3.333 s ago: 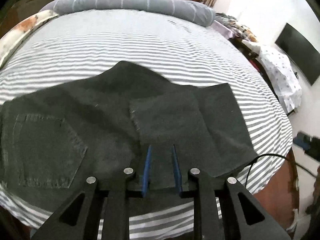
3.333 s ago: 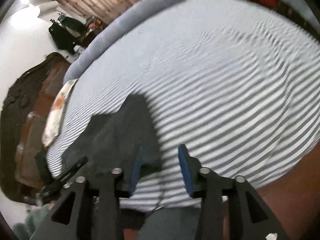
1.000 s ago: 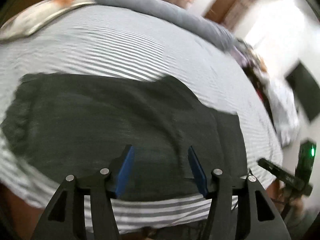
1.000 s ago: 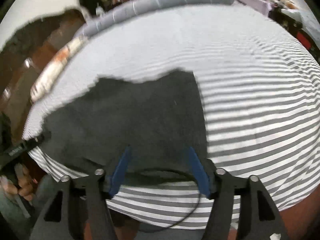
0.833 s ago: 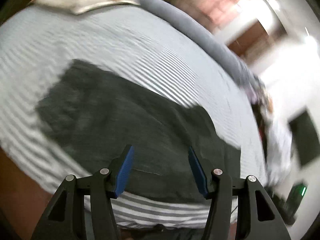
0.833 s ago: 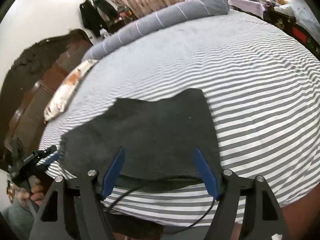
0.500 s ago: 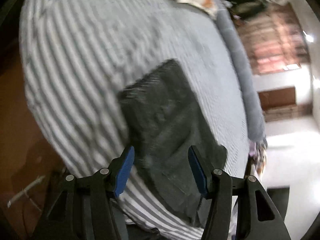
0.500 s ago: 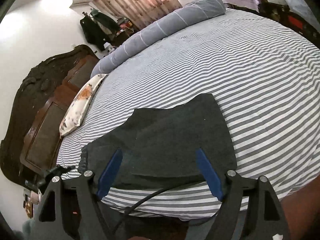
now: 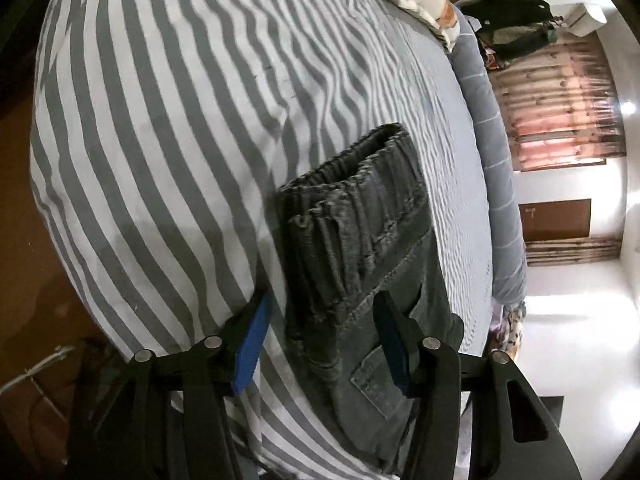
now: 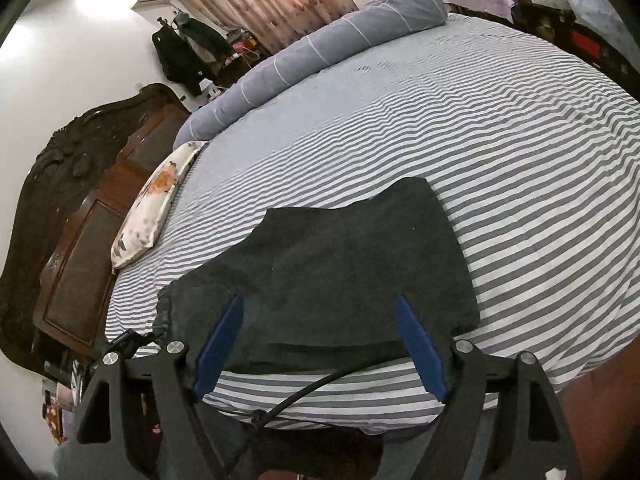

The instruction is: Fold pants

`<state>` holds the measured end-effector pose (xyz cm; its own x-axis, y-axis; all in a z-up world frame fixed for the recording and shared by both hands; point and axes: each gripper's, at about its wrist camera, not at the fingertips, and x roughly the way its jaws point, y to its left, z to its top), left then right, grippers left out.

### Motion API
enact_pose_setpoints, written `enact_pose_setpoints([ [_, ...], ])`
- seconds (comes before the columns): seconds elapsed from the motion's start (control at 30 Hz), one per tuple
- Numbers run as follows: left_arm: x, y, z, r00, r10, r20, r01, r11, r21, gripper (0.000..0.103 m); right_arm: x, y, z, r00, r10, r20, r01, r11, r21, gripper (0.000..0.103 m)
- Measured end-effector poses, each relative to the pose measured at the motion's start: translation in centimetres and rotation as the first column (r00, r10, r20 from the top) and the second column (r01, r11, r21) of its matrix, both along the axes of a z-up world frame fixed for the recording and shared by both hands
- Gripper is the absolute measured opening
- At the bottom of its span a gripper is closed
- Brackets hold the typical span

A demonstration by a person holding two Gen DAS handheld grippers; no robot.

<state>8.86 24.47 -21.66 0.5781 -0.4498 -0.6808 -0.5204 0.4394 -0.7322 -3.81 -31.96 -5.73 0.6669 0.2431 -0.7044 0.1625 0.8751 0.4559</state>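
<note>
Dark grey pants [image 10: 344,276] lie folded in a flat stack near the front edge of the striped bed [image 10: 460,120]. In the left wrist view the pants [image 9: 360,248] show their gathered elastic waistband end and a back pocket. My left gripper [image 9: 320,336] is open and empty, with its jaws on either side of the waistband end, just above it. My right gripper [image 10: 318,344] is open and empty, held over the front edge of the stack.
A grey rolled duvet [image 10: 320,48] lies along the far side of the bed. A floral pillow [image 10: 156,196] sits by the dark wooden headboard [image 10: 60,208]. A black cable [image 10: 304,392] hangs below the right gripper. The bed edge [image 9: 80,264] drops to brown floor.
The left gripper has swung round to the waistband end of the folded pants and closer to it. The right gripper has drawn back a little and stays open.
</note>
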Motion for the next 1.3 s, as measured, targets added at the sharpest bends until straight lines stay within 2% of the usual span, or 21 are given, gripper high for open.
enact_pose_setpoints([
  [0.07, 0.5, 0.1, -0.9, 1.0, 0.009, 0.023, -0.008, 1.0, -0.022, 0.039, 0.1, 0.2, -0.1, 1.0, 0.001, -0.006, -0.001, 1.0, -0.01, 0.076],
  [0.2, 0.6, 0.4, -1.7, 0.997, 0.027, 0.074, -0.024, 0.999, -0.044, 0.037, 0.4, 0.6, -0.2, 1.0, 0.003, -0.013, -0.003, 1.0, -0.021, 0.076],
  [0.33, 1.3, 0.0, -1.7, 0.994, 0.017, 0.107, -0.015, 1.0, -0.02, 0.039, 0.8, 1.2, -0.5, 1.0, 0.012, -0.024, -0.013, 0.999, -0.038, 0.076],
  [0.47, 1.0, 0.1, -2.1, 0.989, 0.057, 0.139, -0.051, 0.998, -0.047, 0.037, 1.3, 1.8, -1.4, 0.999, 0.017, -0.046, -0.018, 1.0, -0.022, 0.076],
  [0.63, 0.6, -0.7, -0.7, 0.991, 0.046, 0.129, -0.052, 0.998, 0.047, 0.028, 1.2, 2.0, -1.9, 0.999, 0.029, -0.044, -0.029, 1.0, -0.006, 0.076],
  [0.77, 0.9, -2.3, 2.8, 0.991, 0.005, 0.133, -0.026, 0.987, 0.159, 0.027, 0.7, 1.1, -2.0, 0.999, 0.011, -0.03, -0.011, 1.0, 0.007, 0.076],
  [0.9, 1.4, -5.9, 7.9, 0.975, -0.107, 0.194, 0.045, 0.953, 0.298, 0.026, -0.2, -0.5, -1.9, 1.0, -0.021, -0.014, 0.021, 1.0, 0.014, 0.076],
  [0.97, 1.6, -8.5, 10.3, 0.959, -0.179, 0.219, 0.091, 0.928, 0.361, 0.025, -0.7, -1.3, -1.8, 0.999, -0.037, -0.006, 0.037, 0.999, 0.016, 0.076],
  [1.03, 1.9, -11.6, 12.8, 0.93, -0.27, 0.249, 0.149, 0.897, 0.416, 0.024, -1.2, -2.2, -1.7, 0.999, -0.051, 0.003, 0.051, 0.998, 0.022, 0.076],
  [1.17, 2.5, -17.3, 15.2, 0.877, -0.403, 0.262, 0.248, 0.846, 0.471, 0.022, -2.3, -4.2, -0.8, 0.996, -0.081, 0.03, 0.08, 0.996, 0.044, 0.076],
  [1.3, 3.4, -23.7, 15.7, 0.828, -0.506, 0.242, 0.339, 0.795, 0.503, 0.021, -3.3, -6.3, 0.1, 0.992, -0.117, 0.055, 0.114, 0.992, 0.057, 0.076],
])
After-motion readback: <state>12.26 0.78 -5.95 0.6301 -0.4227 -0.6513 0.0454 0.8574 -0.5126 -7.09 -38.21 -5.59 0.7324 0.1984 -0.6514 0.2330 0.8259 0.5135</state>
